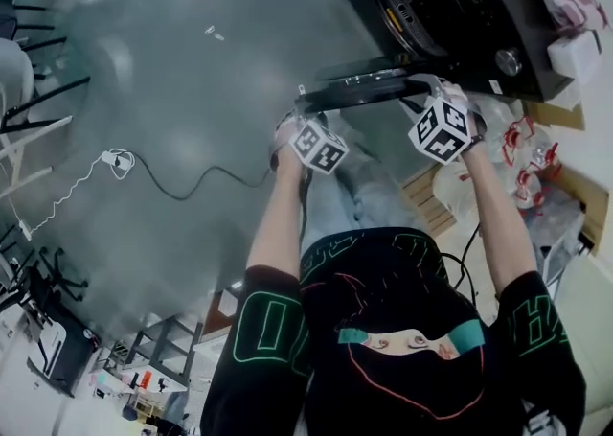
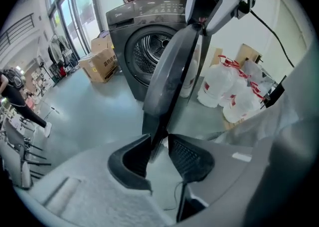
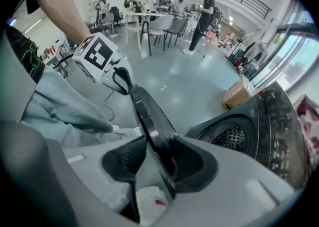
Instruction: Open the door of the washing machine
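Note:
The dark grey washing machine (image 1: pixel 450 12) stands at the top right of the head view, and its round door (image 1: pixel 369 89) hangs swung out toward me. Both grippers point down onto the door's rim. My left gripper (image 1: pixel 305 110) straddles the door's (image 2: pixel 172 66) thin edge; in the left gripper view (image 2: pixel 158 153) the edge lies by the left pad with a gap to the right pad, so it is open. My right gripper (image 1: pixel 431 91) straddles the rim further right; its jaws (image 3: pixel 154 158) stand wide, with the door (image 3: pixel 149 116) near the right pad. The drum (image 3: pixel 234 136) shows inside the opening.
White plastic bags with red print (image 1: pixel 522 166) and cardboard lie right of the machine. A black cable (image 1: pixel 182 185) runs over the grey floor at the left, beside chairs (image 1: pixel 29 108). A cardboard box (image 2: pixel 102 64) stands left of the machine. People stand at tables (image 3: pixel 149 21) farther off.

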The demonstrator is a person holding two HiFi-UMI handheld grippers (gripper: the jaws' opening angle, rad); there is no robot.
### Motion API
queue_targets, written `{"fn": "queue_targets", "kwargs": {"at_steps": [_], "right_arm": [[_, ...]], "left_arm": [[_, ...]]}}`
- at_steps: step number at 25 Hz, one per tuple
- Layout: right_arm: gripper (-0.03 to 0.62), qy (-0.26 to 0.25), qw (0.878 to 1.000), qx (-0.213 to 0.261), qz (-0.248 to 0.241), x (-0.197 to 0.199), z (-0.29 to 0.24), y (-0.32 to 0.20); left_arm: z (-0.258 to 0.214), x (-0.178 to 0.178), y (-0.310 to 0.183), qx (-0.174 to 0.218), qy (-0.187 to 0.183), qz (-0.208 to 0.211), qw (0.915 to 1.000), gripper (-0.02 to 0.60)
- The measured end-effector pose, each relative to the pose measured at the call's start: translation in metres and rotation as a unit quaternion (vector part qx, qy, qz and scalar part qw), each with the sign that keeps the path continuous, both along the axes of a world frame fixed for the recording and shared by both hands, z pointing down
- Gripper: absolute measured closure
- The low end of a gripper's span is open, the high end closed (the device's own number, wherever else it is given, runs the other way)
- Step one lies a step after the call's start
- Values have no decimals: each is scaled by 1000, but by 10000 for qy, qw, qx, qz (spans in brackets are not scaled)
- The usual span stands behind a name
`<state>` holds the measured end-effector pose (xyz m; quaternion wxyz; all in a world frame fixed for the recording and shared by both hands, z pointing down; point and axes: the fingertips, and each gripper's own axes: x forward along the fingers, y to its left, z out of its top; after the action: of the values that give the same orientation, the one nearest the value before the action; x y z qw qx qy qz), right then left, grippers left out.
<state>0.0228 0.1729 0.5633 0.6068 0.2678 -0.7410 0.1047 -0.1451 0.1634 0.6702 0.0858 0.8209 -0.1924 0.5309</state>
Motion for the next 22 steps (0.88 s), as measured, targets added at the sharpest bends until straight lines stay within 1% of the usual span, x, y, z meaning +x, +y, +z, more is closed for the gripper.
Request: {"fn": "queue_targets", "kwargs": {"at_steps": [2,4,6,8,12,13,14,15,16,17,18,19,20,21,22], "right_arm": [[421,53,9996,-110,-251,-1,1,15],[421,98,9987,-145,-468,0,1,24],[421,117,9978,-138,-645,1,1,29],[421,55,9968,-98,-796,0,2,35],[421,-174,9947,87,-1014,2,1,46],[422,-245,9941,133,-1051,3,-1,47],[419,-347,9932,198,-1091,2,-3,46],[414,-491,9919,289,-1135,1,-8,43],[414,-684,9901,388,-1165,0,-15,41],[414,-913,9880,463,-1161,1,-23,43],[414,-1160,9857,504,-1110,2,-33,47],[414,-1418,9833,535,-1008,4,-43,52],[416,-1695,9802,576,-850,6,-55,54],[425,-2005,9756,629,-633,8,-68,52],[448,-2351,9688,696,-367,11,-82,47]], "left_arm": [[0,-4,25,-132,40,-210,9997,466],[0,-5,41,-186,97,-537,9983,466],[1,-5,52,-161,101,-855,9962,466],[3,-5,62,-108,19,-1141,9934,463],[-3,-7,75,-58,-126,-1660,9860,454],[-9,-11,77,-70,-148,-1844,9827,469],[-19,-17,77,-22,-153,-2112,9773,469],[-33,-24,74,109,-120,-2447,9695,478],[-51,-28,71,292,-33,-2804,9594,494],[-71,-30,71,476,110,-3157,9476,506],[-92,-30,74,637,303,-3505,9339,518],[-113,-28,78,766,554,-3854,9179,536],[-134,-25,81,858,890,-4190,8995,552],[-155,-19,81,916,1334,-4483,8791,567],[-179,-11,78,958,1854,-4704,8574,569]]}}
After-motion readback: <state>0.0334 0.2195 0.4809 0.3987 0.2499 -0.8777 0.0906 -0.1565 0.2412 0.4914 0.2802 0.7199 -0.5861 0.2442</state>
